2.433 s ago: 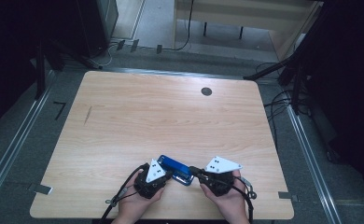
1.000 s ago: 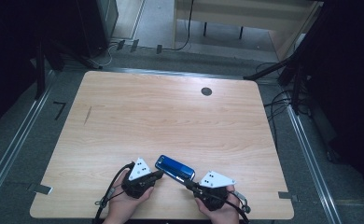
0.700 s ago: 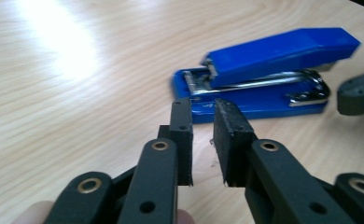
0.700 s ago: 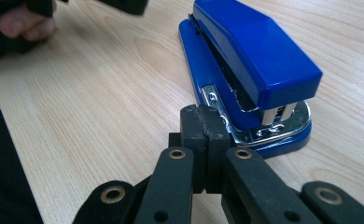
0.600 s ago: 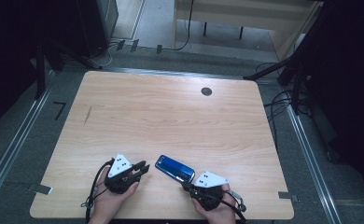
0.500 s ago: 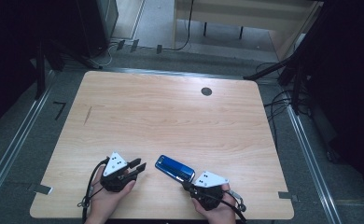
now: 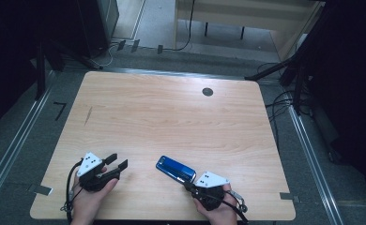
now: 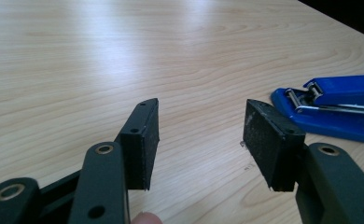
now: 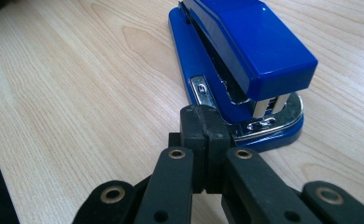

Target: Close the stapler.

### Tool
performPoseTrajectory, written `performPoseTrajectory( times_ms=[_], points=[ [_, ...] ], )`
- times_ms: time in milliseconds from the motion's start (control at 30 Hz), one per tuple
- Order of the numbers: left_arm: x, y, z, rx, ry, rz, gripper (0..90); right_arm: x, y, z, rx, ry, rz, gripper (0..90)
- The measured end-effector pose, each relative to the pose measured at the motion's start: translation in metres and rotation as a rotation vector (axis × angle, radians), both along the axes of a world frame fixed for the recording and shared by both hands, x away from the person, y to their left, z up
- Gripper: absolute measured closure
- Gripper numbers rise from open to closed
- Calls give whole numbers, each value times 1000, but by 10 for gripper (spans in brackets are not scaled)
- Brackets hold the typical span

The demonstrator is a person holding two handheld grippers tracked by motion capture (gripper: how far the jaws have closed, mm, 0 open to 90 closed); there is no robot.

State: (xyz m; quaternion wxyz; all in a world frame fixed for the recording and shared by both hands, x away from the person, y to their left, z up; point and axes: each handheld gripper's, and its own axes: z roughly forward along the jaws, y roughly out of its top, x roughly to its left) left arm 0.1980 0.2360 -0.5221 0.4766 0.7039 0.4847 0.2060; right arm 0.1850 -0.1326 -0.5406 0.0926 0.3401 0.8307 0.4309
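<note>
High view: stapler [image 7: 175, 168] lies near the table's [image 7: 171, 112] front edge. Your right gripper [image 7: 188, 186] sits pinched closed against its near end, gripping nothing. Left gripper [image 7: 116, 161], well left of the stapler, has just been opening, empty. Likely regrasp step: bring the left back to it.

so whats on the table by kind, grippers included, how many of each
blue stapler: 1
grippers: 2, the left gripper with jaws just opened and nothing between them, and the right gripper shut at the stapler's rear end
total: 3
</note>
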Motion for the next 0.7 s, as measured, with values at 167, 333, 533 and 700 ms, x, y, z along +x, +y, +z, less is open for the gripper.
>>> performPoseTrajectory(
  times_ms=[167,333,533,700],
  points=[
    [-7,24,3,24,-27,53,375,0,2,-2,-7,2,9,900],
    [-8,47,3,30,-21,129,250,0,5,-3,-30,-5,12,900],
    [0,50,-2,72,12,147,150,3,5,-4,-25,-2,4,900],
    [2,52,-2,68,35,150,135,6,4,-4,-23,-1,0,900]
  ],
)
